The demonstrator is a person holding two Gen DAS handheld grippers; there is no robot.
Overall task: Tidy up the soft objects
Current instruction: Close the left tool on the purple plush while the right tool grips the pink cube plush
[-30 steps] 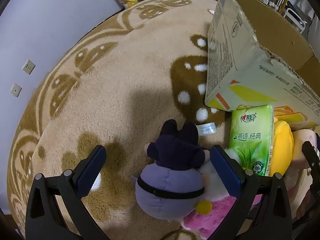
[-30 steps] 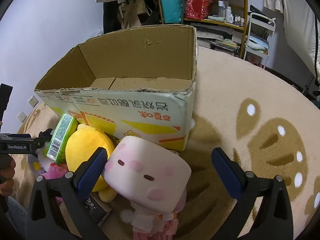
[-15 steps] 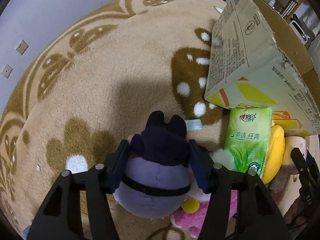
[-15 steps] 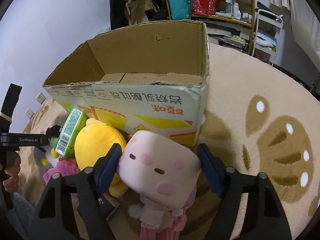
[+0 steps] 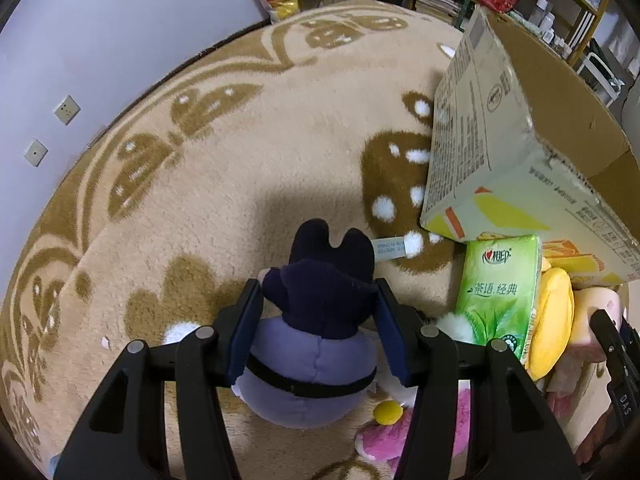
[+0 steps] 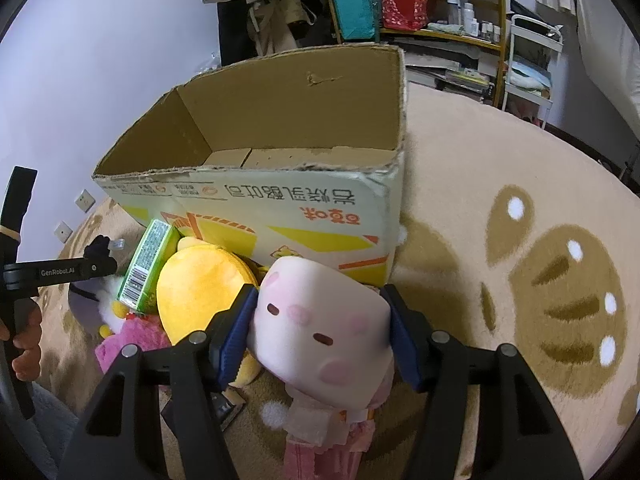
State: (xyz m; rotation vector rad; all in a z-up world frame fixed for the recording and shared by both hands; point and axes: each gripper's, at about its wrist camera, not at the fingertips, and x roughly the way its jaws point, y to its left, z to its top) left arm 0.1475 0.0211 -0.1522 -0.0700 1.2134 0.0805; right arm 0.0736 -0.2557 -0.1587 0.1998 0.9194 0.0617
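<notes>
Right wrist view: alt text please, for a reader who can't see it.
The right tongs are shut on a pink block-headed plush lying on a beige carpet. An open, empty-looking cardboard box stands just behind; a yellow plush lies to its left.

left gripper (image 5: 320, 320) clamped, right gripper (image 6: 322, 320) seemingly clamped

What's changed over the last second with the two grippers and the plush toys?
Both grippers closed: the left gripper onto the purple plush, the right gripper onto the pink square plush. The cardboard box, tissue pack and yellow plush stayed put.
</notes>
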